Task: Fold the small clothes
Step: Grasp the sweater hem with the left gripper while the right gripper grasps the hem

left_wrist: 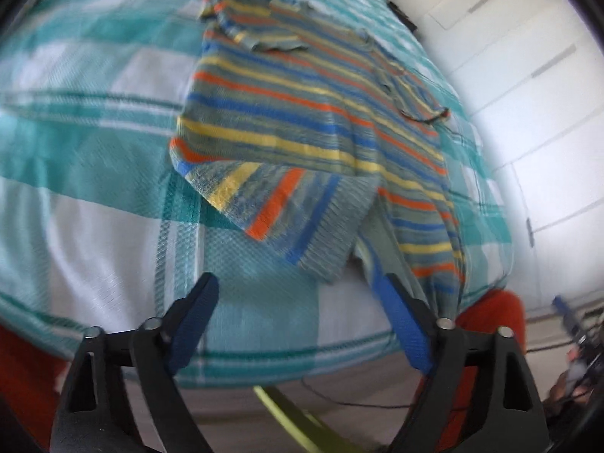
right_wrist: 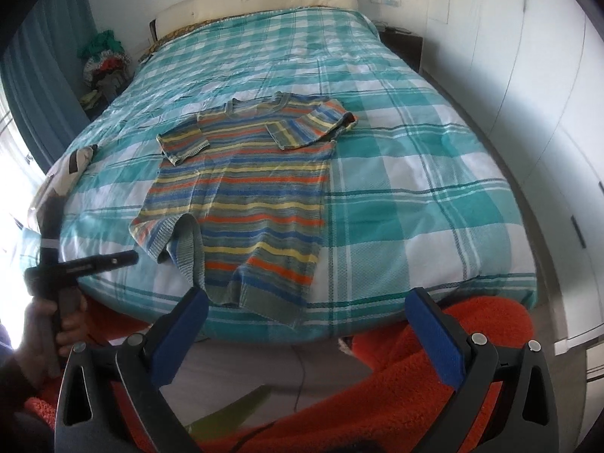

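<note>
My left gripper (left_wrist: 298, 302) stands wide and holds nothing; the striped sweater (left_wrist: 302, 113) lies flat on the bed (left_wrist: 94, 188), its flipped hem corner just ahead of the fingertips. Its long axis runs away from me. My right gripper (right_wrist: 305, 309), also wide and unladen, hangs farther back; left is nearer.

A striped sweater (right_wrist: 241, 188) lies flat on the teal-checked bed (right_wrist: 415, 196).

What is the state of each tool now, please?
Left tool: open, holding nothing; the striped sweater lies just ahead.
Right tool: open, holding nothing.
</note>
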`<state>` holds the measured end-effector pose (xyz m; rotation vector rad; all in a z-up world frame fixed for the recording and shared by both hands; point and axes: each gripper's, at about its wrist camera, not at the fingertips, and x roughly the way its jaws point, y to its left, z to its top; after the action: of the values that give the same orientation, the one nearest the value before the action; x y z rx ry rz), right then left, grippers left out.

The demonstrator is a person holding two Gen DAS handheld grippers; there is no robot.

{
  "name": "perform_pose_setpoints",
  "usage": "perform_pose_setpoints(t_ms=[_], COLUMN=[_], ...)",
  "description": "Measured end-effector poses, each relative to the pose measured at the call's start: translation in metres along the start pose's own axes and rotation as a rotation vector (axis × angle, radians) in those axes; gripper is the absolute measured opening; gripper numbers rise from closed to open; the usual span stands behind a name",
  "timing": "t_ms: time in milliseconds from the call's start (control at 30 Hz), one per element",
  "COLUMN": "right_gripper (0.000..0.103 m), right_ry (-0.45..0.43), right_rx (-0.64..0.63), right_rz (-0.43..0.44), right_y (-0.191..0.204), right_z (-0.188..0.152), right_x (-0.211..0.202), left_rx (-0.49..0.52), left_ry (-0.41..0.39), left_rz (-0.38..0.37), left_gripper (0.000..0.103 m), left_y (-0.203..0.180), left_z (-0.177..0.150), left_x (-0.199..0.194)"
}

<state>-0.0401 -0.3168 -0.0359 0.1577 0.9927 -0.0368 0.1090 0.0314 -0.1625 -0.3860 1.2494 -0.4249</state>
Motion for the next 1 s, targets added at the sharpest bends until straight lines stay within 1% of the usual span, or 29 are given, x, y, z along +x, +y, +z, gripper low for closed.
perform_pose_setpoints(t_ms=[67,100,133,200,233,267,333,400,433,500,567,600,633,700,733,767,800,833,900,967,1000], right_gripper=[0.103,0.103,0.103,0.103,0.103,0.103,0.103,0.103,0.103,0.103,0.103,0.103,0.103,0.102,0.099,0.097,0.09,0.085,0.079,0.079,0.074], right_ry=[0.04,0.057,0.067,0.08,0.084,0.088,0.103,0.125,0.137,0.158,0.178,0.189,0.215,0.274,0.305,0.345,0.379,0.411,0.446,0.476,0.493], right_rx=[0.062,0.095,0.119,0.144,0.147,0.147,0.14,0.117,0.103,0.07,0.042,0.038,0.043,0.084,0.117,0.164,0.202,0.224,0.226,0.197,0.181], right_rz=[0.051,0.077,0.097,0.121,0.129,0.134,0.146,0.153,0.156,0.16,0.162,0.169,0.192,0.241,0.266,0.31,0.345,0.368,0.374,0.416,0.442], right_y=[-0.022,-0.031,-0.037,-0.044,-0.045,-0.046,-0.045,-0.045,-0.046,-0.049,-0.051,-0.052,-0.053,-0.058,-0.061,-0.064,-0.067,-0.068,-0.066,-0.055,-0.049], right_z=[-0.003,-0.004,-0.005,-0.007,-0.008,-0.008,-0.007,-0.006,-0.005,-0.003,0.0,0.0,0.002,0.003,0.002,0.0,-0.002,-0.006,-0.009,-0.011,-0.012], right_x=[0.013,0.019,0.023,0.031,0.034,0.037,0.041,0.044,0.046,0.048,0.053,0.059,0.07,0.095,0.108,0.123,0.136,0.148,0.166,0.181,0.185], left_rx=[-0.074,-0.092,-0.099,-0.108,-0.118,-0.122,-0.11,-0.082,-0.051,0.079,0.21,0.242,0.252,0.236,0.228,0.218,0.204,0.192,0.183,0.195,0.2], left_ry=[-0.009,-0.023,-0.036,-0.047,-0.028,-0.008,0.015,0.042,0.056,0.091,0.151,0.168,0.181,0.184,0.178,0.162,0.145,0.141,0.132,0.128,0.123], left_rz=[-0.059,-0.082,-0.099,-0.147,-0.169,-0.173,-0.167,-0.173,-0.153,-0.049,0.098,0.139,0.149,0.158,0.166,0.168,0.161,0.157,0.154,0.15,0.137], left_gripper=[0.082,0.081,0.074,0.042,0.014,0.007,0.006,0.005,0.005,0.005,0.006,0.007,0.01,0.031,0.056,0.071,0.072,0.072,0.071,0.071,0.069], left_y=[0.012,0.015,0.015,0.014,0.013,0.013,0.015,0.018,0.021,0.023,0.029,0.031,0.035,0.041,0.043,0.045,0.046,0.046,0.046,0.043,0.04], left_z=[0.006,0.009,0.011,0.015,0.016,0.017,0.016,0.016,0.017,0.021,0.025,0.027,0.028,0.031,0.032,0.032,0.031,0.031,0.025,0.026,0.025], left_x=[0.01,0.012,0.013,0.016,0.021,0.025,0.025,0.009,0.0,-0.02,-0.03,-0.031,-0.031,-0.026,-0.024,-0.022,-0.021,-0.017,-0.012,-0.007,-0.005])
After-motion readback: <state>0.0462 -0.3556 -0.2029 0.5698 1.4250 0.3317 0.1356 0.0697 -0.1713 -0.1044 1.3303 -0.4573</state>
